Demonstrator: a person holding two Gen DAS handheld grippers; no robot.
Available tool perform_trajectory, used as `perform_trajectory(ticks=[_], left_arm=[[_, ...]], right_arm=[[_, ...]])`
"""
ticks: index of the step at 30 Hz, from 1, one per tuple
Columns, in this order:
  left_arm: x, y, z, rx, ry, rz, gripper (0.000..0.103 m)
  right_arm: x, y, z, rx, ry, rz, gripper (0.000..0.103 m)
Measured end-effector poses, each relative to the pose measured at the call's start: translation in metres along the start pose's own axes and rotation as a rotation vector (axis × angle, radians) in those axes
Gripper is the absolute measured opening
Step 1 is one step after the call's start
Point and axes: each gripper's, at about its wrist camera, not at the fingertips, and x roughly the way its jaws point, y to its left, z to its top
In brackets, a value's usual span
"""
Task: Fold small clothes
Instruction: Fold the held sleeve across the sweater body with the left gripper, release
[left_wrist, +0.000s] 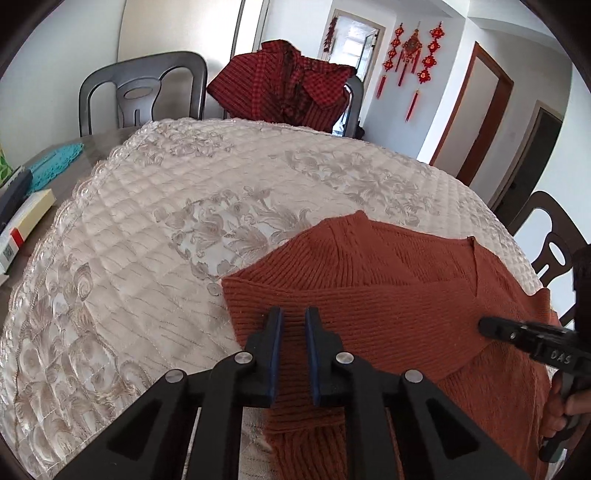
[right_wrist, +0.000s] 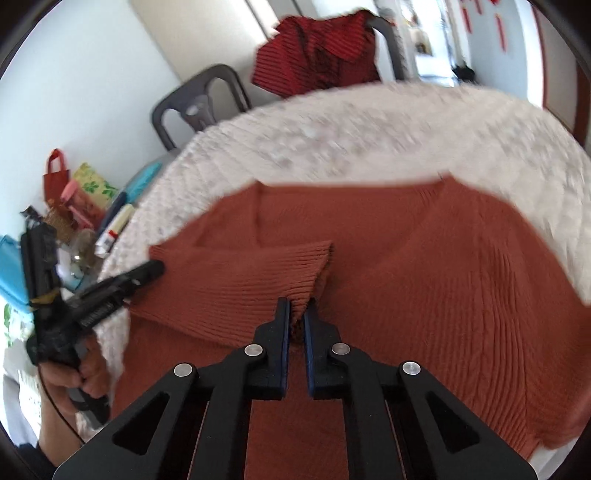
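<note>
**Both grippers pinched on sweater, fold under way**

Nearest the lens, the left gripper (left_wrist: 294, 318) was clenched on the ribbed edge of the rust-orange sweater (left_wrist: 388, 295), knit caught between its pads. The right gripper (right_wrist: 296, 309) was clamped on the tip of the folded-in sleeve (right_wrist: 258, 273). Sweater lay flat at the near side of the quilted cloth (left_wrist: 147, 240). Judged step: sleeve fold. Next move likely needs a joint lift and carry-over. Beyond: grey chair (left_wrist: 144, 92), red checked garment (left_wrist: 288, 88), wall ornaments (left_wrist: 412, 55).

Bright, even daylight with soft shadows; the left wrist view is sharp, the right motion-blurred, both bending toward dark rims.
</note>
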Motion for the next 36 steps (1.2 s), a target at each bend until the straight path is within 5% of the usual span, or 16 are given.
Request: perform_trajectory(ticks=[9, 13, 15, 22, 36], left_arm=[[-0.008, -0.010, 0.006, 0.038, -0.020, 0.062, 0.015], [0.002, -0.012, 0.001, 0.052, 0.035, 0.084, 0.015], [-0.004, -0.013, -0.004, 0.053, 0.037, 0.084, 0.015], [-0.029, -0.018, -0.021, 0.057, 0.029, 0.064, 0.015], [-0.059, -0.039, -0.032, 0.095, -0.013, 0.157, 0.021]], right_arm=[[-0.019, 0.006, 0.012, -0.023, -0.081, 0.030, 0.007], [0.004, 0.017, 0.022, -0.075, -0.037, 0.006, 0.007], [0.024, 0.012, 0.020, -0.070, 0.028, -0.017, 0.007], [-0.004, 0.017, 0.002, -0.083, -0.037, -0.009, 0.007], [-0.028, 0.023, -0.023, -0.121, -0.049, -0.025, 0.012]])
